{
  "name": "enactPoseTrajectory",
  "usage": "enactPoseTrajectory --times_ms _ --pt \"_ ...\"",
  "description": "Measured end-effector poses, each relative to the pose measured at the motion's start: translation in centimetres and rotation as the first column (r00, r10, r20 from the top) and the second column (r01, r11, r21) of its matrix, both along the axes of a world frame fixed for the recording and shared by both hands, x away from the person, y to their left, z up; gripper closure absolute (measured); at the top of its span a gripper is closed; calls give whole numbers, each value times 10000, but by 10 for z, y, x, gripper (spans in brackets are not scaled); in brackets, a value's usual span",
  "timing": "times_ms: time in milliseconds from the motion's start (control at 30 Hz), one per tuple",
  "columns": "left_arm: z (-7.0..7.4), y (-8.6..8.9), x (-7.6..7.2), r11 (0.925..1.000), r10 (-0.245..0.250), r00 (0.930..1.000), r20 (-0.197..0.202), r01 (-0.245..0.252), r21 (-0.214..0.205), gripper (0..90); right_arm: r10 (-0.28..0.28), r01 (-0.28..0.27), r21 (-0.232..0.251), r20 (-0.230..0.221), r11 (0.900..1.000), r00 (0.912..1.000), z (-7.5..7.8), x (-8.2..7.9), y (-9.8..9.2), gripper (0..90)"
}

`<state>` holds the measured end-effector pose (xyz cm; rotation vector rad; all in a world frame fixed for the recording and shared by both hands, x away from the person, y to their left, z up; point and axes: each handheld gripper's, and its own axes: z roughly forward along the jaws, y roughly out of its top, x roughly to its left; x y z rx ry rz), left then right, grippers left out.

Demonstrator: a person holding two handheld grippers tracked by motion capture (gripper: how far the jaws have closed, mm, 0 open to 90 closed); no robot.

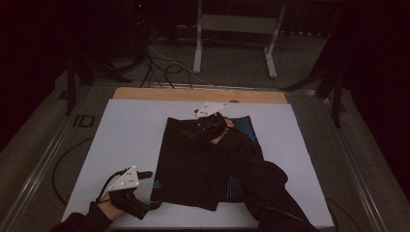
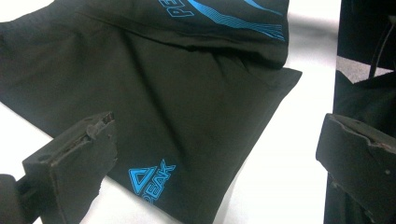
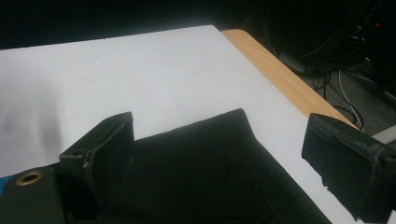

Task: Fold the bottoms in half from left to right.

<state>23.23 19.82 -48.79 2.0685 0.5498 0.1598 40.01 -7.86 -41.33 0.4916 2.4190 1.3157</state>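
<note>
High view: black shorts [image 1: 193, 164] lie folded flat, mid white sheet [image 1: 130, 140]; blue line print at right edge. Left gripper [image 1: 150, 189] just beside near left hem. Right gripper [image 1: 196, 133] over far edge.

Left gripper view: jaws spread wide, empty; smooth matte cloth between, blue triangle logo [image 2: 150, 179] at corner.

Right gripper view: jaws apart, holding nothing; cloth corner [image 3: 233, 121] on sheet, wooden table edge [image 3: 285, 79] beyond.
</note>
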Motion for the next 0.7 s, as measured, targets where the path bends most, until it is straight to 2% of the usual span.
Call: enactPoseTrajectory --times_ms 167,467,600,667,700 --pt "-1 0 2 9998 178 9998 25 -179 116 1 -37 36 -81 -136 10000 9999 -4 7 5 92" --pt "-2 -2 2 9995 198 9998 -85 -195 259 1 -101 92 -228 -398 9997 9992 -13 16 17 92" --pt "-4 -3 2 9983 224 9997 -40 -222 545 1 -102 87 -294 -519 9995 9986 -19 22 24 92" --pt "-5 -4 3 9957 318 9995 -21 -315 873 1 -117 100 -285 -605 9995 9981 -22 24 27 92" --pt "-5 -4 3 9957 318 9995 -21 -315 873 1 -136 116 -304 -654 9995 9978 -23 25 28 92"
